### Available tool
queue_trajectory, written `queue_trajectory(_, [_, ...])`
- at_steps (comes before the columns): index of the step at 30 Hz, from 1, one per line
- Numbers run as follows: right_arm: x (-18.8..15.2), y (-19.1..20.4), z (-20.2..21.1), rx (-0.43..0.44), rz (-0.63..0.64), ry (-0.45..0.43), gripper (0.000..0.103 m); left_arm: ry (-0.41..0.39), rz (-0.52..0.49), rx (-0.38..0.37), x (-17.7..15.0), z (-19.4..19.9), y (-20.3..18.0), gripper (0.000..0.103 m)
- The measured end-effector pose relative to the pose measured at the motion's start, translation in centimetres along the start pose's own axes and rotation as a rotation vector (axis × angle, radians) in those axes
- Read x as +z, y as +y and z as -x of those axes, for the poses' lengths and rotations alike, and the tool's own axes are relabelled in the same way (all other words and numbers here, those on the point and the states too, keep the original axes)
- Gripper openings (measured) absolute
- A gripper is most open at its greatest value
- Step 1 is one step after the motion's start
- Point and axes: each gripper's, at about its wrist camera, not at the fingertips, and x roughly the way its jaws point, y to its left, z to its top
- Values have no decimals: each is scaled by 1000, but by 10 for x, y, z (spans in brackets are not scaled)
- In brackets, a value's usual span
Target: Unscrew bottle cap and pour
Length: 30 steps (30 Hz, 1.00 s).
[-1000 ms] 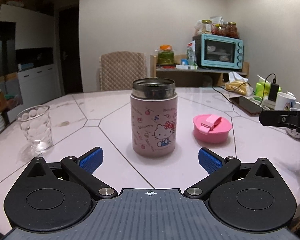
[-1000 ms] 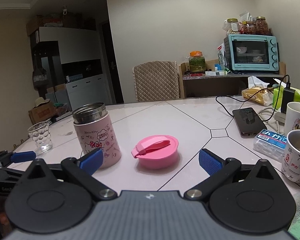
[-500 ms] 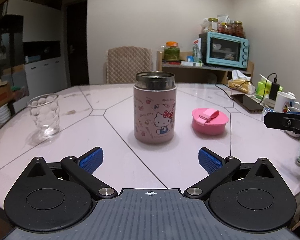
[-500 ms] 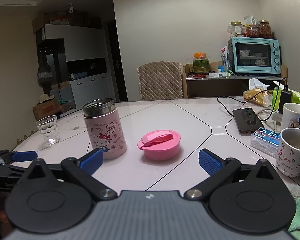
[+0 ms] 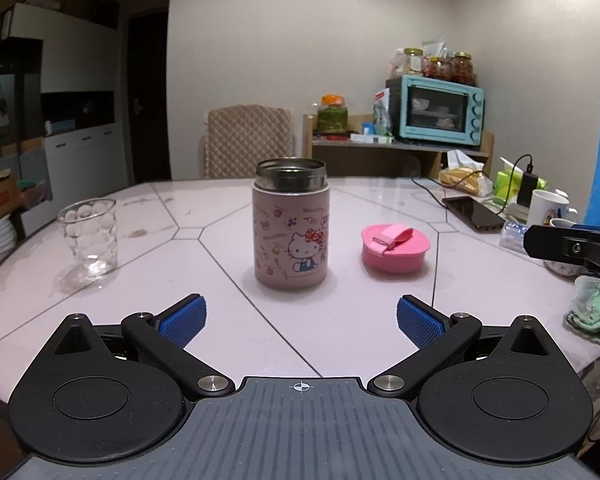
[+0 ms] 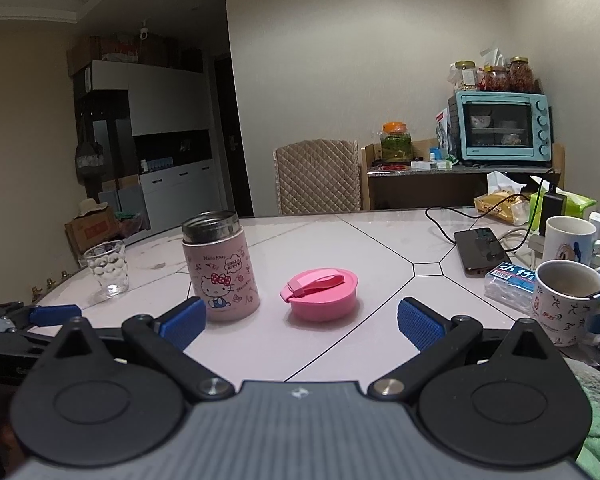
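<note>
Pink flask (image 5: 290,236) uncapped at tabletop (image 5: 228,320) centre | cap (image 5: 395,248) at its 3 o'clock, glass (image 5: 89,239) at 9 | both grippers (image 5: 301,316) (image 6: 301,322) wide, empty | steel looks rigid, slippery; grip mid-body

**A lived-in home dining room**

A round tiled bench (image 5: 480,280) fills the near scene, with a quilted chair (image 5: 249,141) at its far side. On a far-right shelf stands a teal toaster oven (image 5: 436,111), jars of preserves (image 5: 460,67) on top. Mugs (image 6: 568,307), a charging phone (image 6: 482,250) and tissues crowd the right edge. White cupboards (image 6: 164,136) and a cardboard box stand far left.
</note>
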Motion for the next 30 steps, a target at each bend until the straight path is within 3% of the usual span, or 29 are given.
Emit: queue_trajectory(30, [-7, -1, 12, 13, 13, 4, 103, -35, 27, 6, 3, 13, -2, 103])
